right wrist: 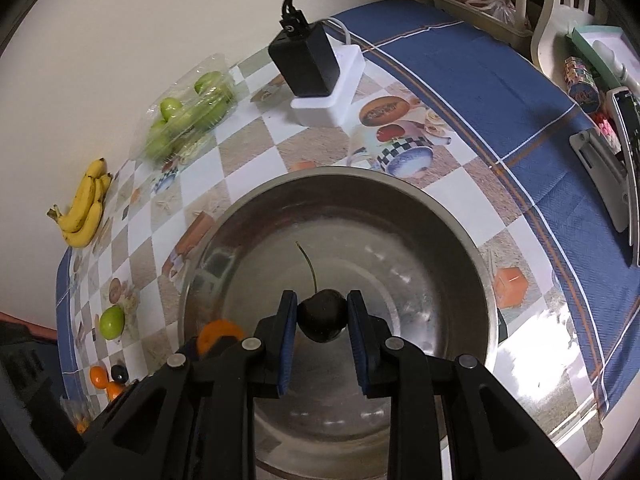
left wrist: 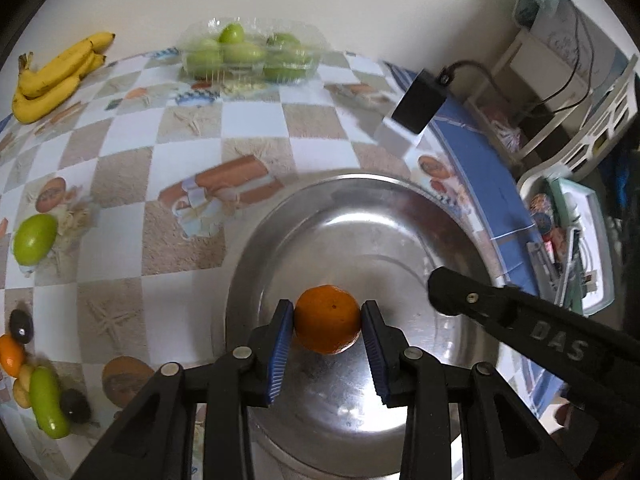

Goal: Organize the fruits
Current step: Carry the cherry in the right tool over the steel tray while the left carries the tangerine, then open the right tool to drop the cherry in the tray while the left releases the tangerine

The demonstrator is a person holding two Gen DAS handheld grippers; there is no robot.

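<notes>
My left gripper is shut on a small orange mandarin and holds it over the steel bowl. My right gripper is shut on a dark cherry with a long stem, above the same steel bowl. The right gripper's black arm reaches in from the right in the left wrist view. In the right wrist view, the mandarin peeks out at lower left behind the left gripper's black body.
Bananas lie at the table's far left. A clear box of green fruit stands by the wall. A loose green fruit and a mixed pile of small fruit lie left. A black charger sits on a white block.
</notes>
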